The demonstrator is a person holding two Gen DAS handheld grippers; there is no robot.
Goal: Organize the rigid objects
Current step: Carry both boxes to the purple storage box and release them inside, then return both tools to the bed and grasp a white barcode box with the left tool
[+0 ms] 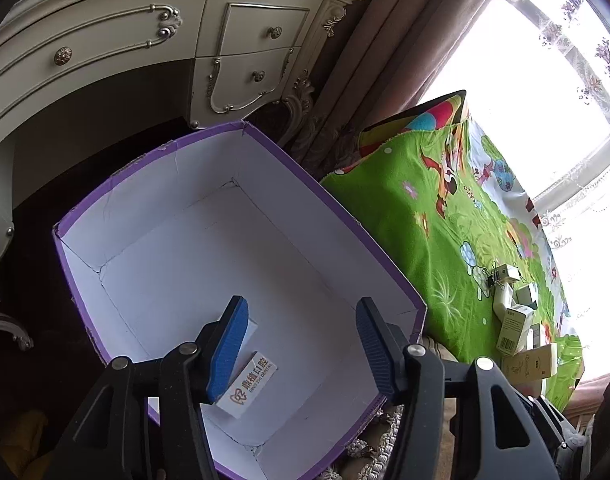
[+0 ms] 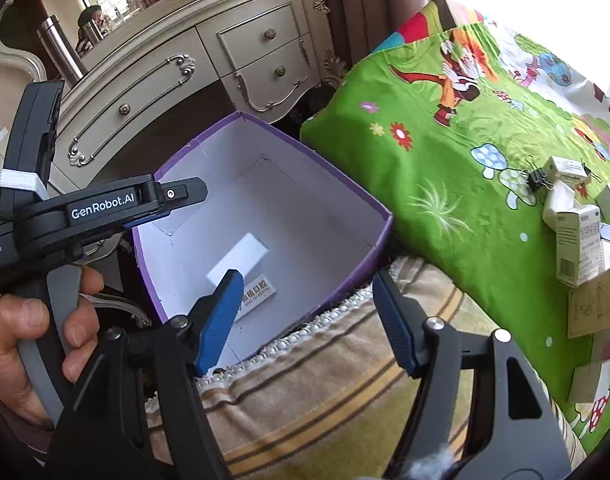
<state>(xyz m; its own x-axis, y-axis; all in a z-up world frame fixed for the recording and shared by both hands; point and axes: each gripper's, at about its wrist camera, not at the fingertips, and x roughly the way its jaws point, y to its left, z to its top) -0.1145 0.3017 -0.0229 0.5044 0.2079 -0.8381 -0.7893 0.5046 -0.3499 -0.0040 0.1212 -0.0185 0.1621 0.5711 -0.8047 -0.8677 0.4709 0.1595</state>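
One open purple cardboard box with a white lining (image 2: 261, 184) stood beside the bed. Two small white cartons (image 2: 241, 260) lay inside it, near its front wall. One black binder clip (image 2: 536, 178) and at least six small cardboard packets (image 2: 579, 244) lay on one green cartoon-print bedsheet (image 2: 445, 208), near its right edge.

You can read "GenRobot.AI" in white on the black body of the left gripper (image 2: 105, 200), which crosses the near left corner of the purple box (image 2: 369, 192). Inside that box, on its white floor, the small white carton (image 1: 247, 386) carries an orange logo, Chinese characters and a line in Latin letters that seems to read "DING ZHI DENTAL". To the right of the box, the cartons on the green cartoon sheet (image 2: 445, 168) bear print and a barcode too small for you to read.
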